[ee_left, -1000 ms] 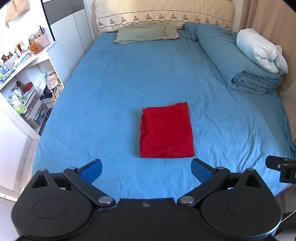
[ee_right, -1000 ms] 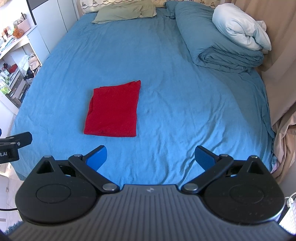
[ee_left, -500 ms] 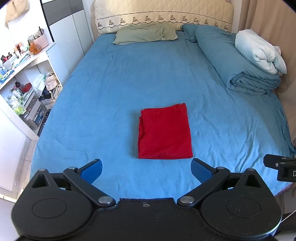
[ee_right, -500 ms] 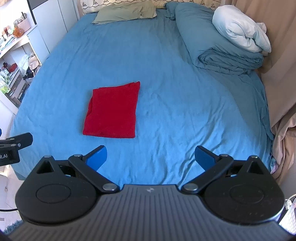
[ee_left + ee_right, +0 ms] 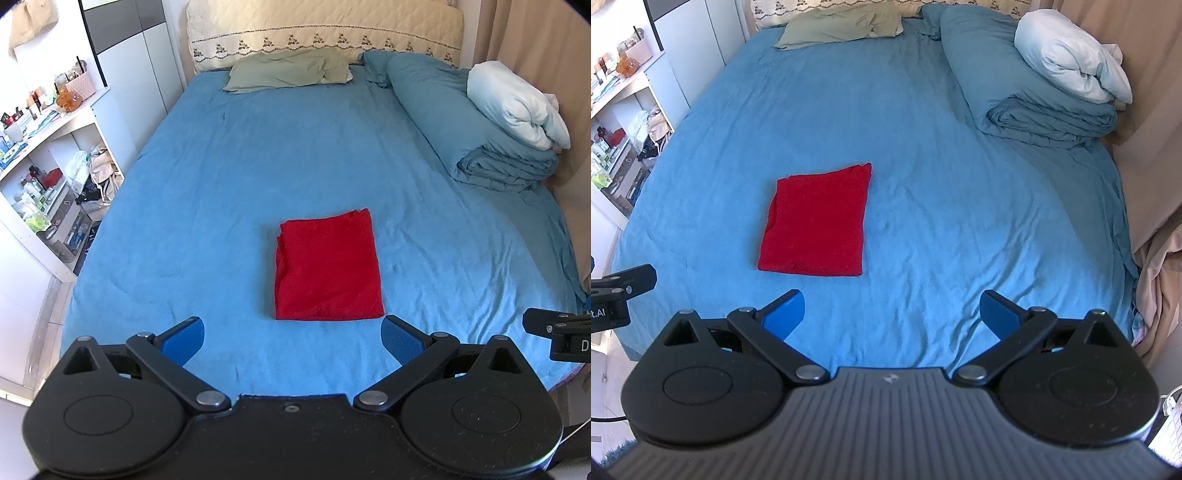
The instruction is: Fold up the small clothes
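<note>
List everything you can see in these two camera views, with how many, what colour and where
red garment: one, red, folded into a rectangle, lying flat mid-bed near the foot
bed sheet: one, blue, covering the mattress
green pillow: one, pale green, at the headboard
headboard cover: one, cream with an embroidered band, behind the pillow
blue duvet: one, blue, folded along the bed's right side
white pillow: one, white, on top of the duvet
shelf unit: one, white, left of the bed, crowded with small items
curtain: beige, right of the bed
left gripper: one, black with blue pads, open, above the foot of the bed
right gripper: one, black with blue pads, open, to the garment's right
</note>
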Tool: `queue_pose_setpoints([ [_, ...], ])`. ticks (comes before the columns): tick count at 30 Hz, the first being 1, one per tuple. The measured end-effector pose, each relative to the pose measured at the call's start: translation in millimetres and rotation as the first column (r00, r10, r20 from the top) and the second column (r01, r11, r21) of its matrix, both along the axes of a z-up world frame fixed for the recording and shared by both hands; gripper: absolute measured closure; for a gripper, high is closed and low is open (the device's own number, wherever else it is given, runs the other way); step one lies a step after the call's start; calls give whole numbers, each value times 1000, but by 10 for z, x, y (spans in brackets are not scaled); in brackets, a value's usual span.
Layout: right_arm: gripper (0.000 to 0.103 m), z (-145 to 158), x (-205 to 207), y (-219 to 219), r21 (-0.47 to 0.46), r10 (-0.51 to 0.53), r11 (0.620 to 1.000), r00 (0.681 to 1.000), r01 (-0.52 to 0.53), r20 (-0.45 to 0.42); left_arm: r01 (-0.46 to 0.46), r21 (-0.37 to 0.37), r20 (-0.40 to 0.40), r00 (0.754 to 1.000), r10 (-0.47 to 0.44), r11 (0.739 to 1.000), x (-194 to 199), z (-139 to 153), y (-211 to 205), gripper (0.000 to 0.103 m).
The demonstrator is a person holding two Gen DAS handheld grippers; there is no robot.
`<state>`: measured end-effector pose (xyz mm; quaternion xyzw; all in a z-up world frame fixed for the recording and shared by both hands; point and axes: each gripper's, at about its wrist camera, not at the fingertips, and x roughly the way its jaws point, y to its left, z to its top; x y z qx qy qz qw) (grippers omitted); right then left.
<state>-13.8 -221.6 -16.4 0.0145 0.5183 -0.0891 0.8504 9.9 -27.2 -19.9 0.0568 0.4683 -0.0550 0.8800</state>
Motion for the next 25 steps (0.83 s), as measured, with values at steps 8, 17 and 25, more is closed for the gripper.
queue_pose_setpoints([
  [8,0,-8,1,-26,-1,0,1000,1000,0,5,15,27,14,1000,-16,1000,-13,7,-40,0],
  [17,0,39,-40,-16,-1,-2,1000,1000,2,23,18,24,56,998,-20,1000,-30,71,-48,0],
  [25,0,71,-49,16,-3,-6,1000,999,6,33,11,5,86,996,-12,1000,-19,109,-18,0],
])
